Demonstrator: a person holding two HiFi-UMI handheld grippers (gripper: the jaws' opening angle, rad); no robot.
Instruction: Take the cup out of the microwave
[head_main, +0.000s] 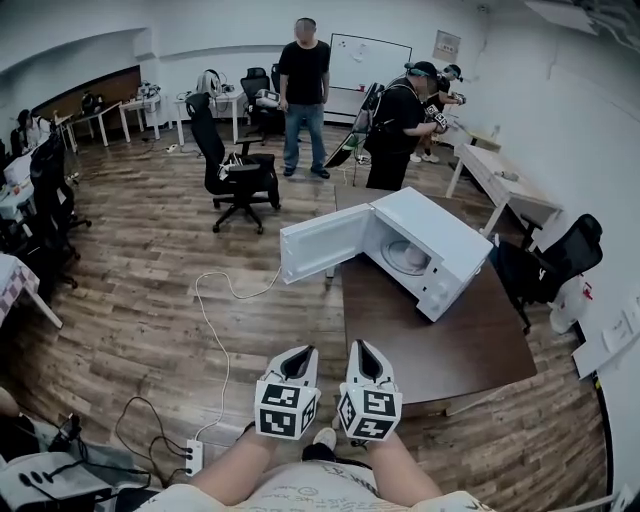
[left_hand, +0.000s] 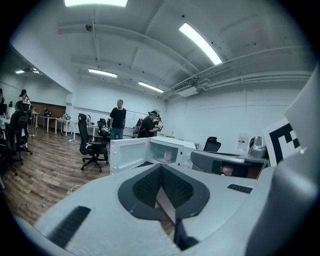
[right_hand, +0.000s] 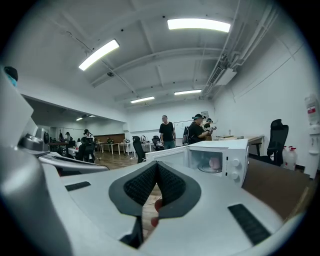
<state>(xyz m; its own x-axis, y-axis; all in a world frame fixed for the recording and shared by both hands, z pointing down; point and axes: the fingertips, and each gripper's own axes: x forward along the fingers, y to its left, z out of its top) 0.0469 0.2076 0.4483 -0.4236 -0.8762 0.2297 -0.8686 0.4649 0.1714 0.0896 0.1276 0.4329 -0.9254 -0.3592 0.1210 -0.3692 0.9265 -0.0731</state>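
Markers of black and white squares cover the cube (head_main: 288, 408) on the left gripper (head_main: 303, 351) and the cube (head_main: 368, 414) on the right gripper (head_main: 362, 347); they carry patterns, not letters. Any lettering on the control panel (head_main: 437, 292) of the white microwave oven (head_main: 445, 235) is too small for us to read, though the right gripper view shows its two round knobs (right_hand: 234, 169).

We hold both grippers close to the body, side by side and short of the dark brown wooden table (head_main: 470, 345). In the left gripper view the black ribbed pads (left_hand: 147, 185) meet at their tips with nothing between them. The right gripper's pads (right_hand: 142, 184) meet the same way, also empty. Neither tool touches anything.

The microwave's door (head_main: 325, 243) hangs wide open to the left. Inside, the pale pink cup (right_hand: 215, 162) stands upright on the glass turntable (head_main: 408, 258), well apart from both grippers.
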